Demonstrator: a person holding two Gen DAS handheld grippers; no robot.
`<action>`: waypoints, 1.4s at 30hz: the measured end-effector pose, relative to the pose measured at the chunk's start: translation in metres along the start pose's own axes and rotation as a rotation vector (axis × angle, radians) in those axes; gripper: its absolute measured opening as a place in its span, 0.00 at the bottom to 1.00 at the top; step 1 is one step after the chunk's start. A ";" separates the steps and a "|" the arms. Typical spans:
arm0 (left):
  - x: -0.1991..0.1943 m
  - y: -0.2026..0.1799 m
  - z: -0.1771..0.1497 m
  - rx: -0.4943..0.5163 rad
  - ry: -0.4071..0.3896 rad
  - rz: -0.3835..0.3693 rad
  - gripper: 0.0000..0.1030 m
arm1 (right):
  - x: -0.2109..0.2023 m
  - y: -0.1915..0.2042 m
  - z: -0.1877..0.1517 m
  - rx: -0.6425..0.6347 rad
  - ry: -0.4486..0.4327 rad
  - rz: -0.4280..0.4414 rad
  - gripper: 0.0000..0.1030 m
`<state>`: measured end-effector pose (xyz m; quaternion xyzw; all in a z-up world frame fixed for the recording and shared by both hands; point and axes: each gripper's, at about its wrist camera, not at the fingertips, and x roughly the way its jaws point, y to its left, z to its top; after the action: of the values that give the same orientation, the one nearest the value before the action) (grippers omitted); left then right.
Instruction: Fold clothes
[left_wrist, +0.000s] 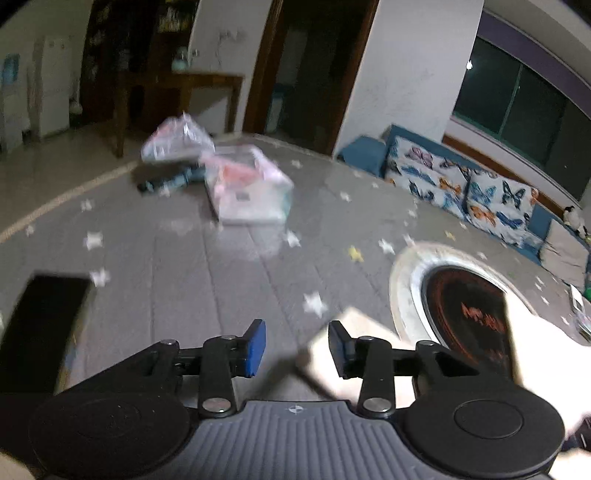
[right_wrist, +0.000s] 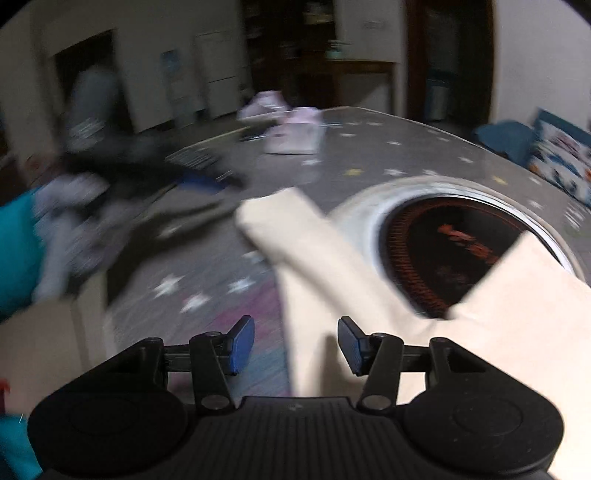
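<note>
Both grippers — left (left_wrist: 296, 347), right (right_wrist: 296, 345) — gaping wide, holding nothing; cream garment (right_wrist: 317, 258) soft, light — best pinched at sleeve hem.

The left gripper (left_wrist: 296, 347) has black linkage arms, silver pivot screws and blue finger pads. The right gripper (right_wrist: 296, 345) looks identical, with a ribbed grey body.

Two grippers — the left gripper (left_wrist: 296, 345) and the right gripper (right_wrist: 296, 343), each with two blue-padded fingers standing apart. One cream garment (right_wrist: 332, 258) on one grey star-patterned table cover (left_wrist: 221, 266). One round black hotplate (right_wrist: 450, 251). Two clear plastic packages (left_wrist: 251, 188) — blurred. One butterfly-print sofa (left_wrist: 480, 192).
</note>
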<state>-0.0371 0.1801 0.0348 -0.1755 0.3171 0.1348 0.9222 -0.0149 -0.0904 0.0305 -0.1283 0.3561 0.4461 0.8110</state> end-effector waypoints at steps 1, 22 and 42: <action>0.000 0.000 -0.004 -0.009 0.018 -0.011 0.39 | 0.005 -0.005 0.002 0.022 0.005 -0.011 0.49; 0.032 -0.013 0.007 -0.088 0.015 0.008 0.04 | 0.030 0.004 0.009 0.029 0.014 0.032 0.35; -0.072 -0.127 0.023 0.144 -0.200 -0.372 0.04 | -0.097 -0.052 -0.038 0.199 -0.115 -0.191 0.34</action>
<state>-0.0341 0.0652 0.1279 -0.1503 0.1949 -0.0437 0.9682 -0.0235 -0.2014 0.0646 -0.0547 0.3378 0.3359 0.8776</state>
